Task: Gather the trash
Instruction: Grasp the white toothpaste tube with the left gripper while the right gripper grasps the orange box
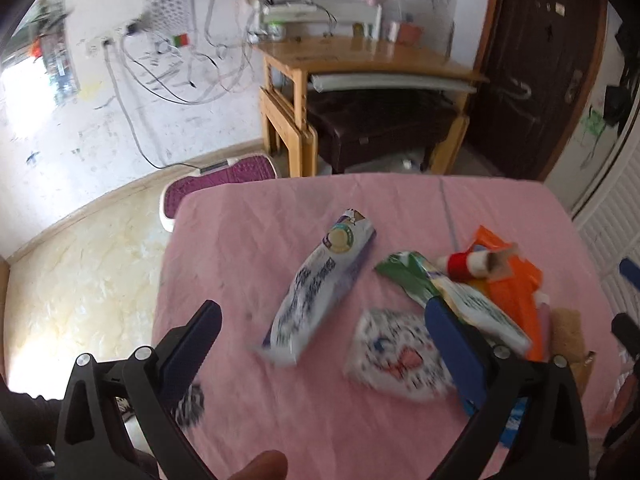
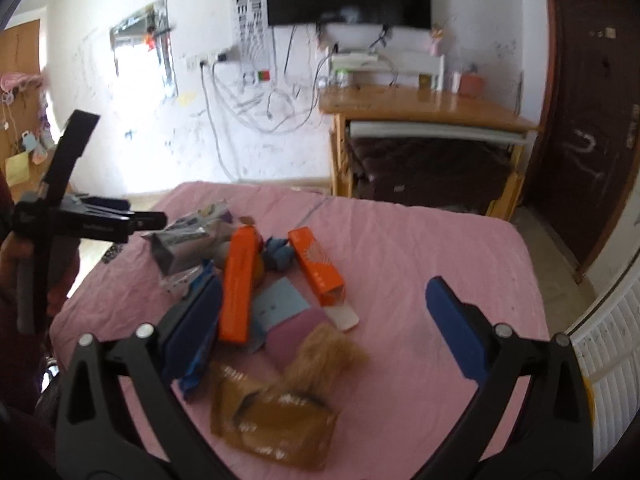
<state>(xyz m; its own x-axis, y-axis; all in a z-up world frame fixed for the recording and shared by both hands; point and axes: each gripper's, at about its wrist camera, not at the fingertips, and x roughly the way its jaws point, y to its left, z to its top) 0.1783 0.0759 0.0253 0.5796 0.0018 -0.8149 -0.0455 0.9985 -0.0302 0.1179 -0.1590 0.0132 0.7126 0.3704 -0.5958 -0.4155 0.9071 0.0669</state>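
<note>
Trash lies scattered on a table under a pink cloth [image 1: 240, 240]. In the left wrist view my left gripper [image 1: 322, 308] is open, hovering over a white and purple wrapper [image 1: 320, 284]. A patterned white packet [image 1: 396, 356] and a green and white wrapper [image 1: 452, 292] lie by its right finger. In the right wrist view my right gripper [image 2: 324, 292] is open above two orange boxes [image 2: 238, 284] [image 2: 316, 264], a blue card [image 2: 280, 304], a tan fuzzy piece [image 2: 324, 360] and a brown packet [image 2: 272, 420]. Neither gripper holds anything.
A wooden desk [image 1: 360, 56] with a dark stool under it stands past the table's far edge, beside a dark door [image 1: 540, 60]. A purple mat [image 1: 224, 184] lies on the floor at the left. A white slatted panel [image 2: 604, 344] is close on the right.
</note>
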